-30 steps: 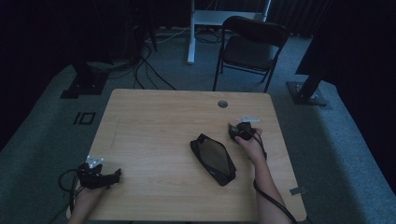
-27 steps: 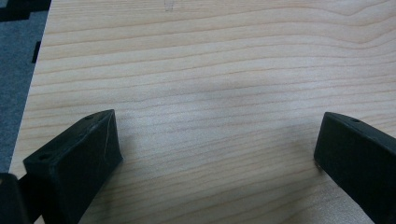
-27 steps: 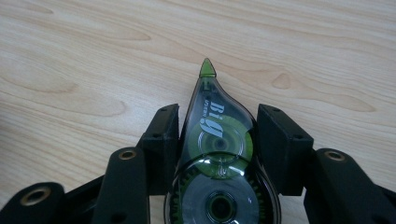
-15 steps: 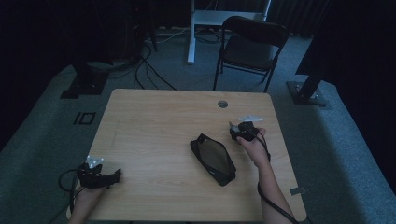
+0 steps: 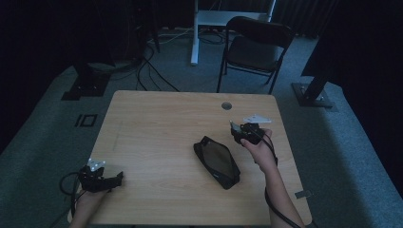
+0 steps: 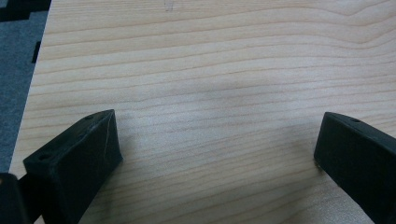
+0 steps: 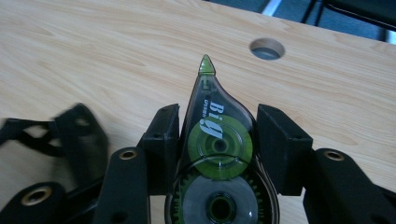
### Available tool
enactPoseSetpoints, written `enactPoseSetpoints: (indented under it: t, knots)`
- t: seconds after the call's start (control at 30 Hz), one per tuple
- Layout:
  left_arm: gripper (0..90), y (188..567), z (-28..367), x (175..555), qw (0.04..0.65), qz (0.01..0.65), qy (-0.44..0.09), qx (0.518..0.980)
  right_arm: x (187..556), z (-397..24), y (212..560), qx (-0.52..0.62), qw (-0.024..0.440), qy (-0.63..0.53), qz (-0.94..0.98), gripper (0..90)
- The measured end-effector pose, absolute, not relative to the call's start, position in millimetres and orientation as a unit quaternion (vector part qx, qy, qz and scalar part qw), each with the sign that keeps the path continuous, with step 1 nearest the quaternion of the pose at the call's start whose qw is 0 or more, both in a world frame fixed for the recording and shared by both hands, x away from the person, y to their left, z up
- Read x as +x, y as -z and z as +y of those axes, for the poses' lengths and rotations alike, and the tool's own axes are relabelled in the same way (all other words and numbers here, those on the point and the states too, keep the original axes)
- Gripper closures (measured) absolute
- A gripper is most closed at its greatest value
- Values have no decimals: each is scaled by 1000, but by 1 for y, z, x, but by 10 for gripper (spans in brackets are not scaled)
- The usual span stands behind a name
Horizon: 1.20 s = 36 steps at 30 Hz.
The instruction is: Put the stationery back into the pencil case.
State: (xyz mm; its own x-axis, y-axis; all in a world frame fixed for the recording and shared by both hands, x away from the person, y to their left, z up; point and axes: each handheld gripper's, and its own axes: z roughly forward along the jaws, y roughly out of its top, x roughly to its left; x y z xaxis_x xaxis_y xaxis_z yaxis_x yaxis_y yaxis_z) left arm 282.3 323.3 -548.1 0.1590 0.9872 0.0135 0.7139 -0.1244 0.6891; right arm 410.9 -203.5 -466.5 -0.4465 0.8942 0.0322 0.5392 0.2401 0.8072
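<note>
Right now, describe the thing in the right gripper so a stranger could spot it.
On the wooden table, near its right edge, the right gripper clamps a correction tape dispenser. Unlike the flat black pouch nearby, it is teardrop-shaped, clear and green.

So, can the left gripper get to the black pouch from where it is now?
Probably yes. The left gripper is open and empty, and bare table lies between it and the black pouch; nothing blocks the way.

One worktop (image 5: 157, 142) is standing in the room, with one round hole (image 5: 226, 105) showing in it. One black pouch (image 5: 216, 161) is lying on it. One correction tape roller (image 7: 215, 149) is sitting between two jaws. Two grippers are showing: the left gripper (image 5: 102, 179) and the right gripper (image 5: 240, 130). One chair (image 5: 256, 47) is standing behind.
</note>
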Motion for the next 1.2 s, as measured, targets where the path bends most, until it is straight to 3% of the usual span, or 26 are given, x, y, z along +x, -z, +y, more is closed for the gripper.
enactPoseSetpoints:
  t: [0.1,0.57,1.2]
  knots:
    - [5,548,323,282,278,600,-245,708,405,-202,462,480,207,-408,749,507]
    - [5,548,323,282,279,600,-245,708,373,-193,445,471,219,-413,748,507]
    - [6,548,323,282,279,601,-245,708,338,-164,435,450,189,-422,764,508]
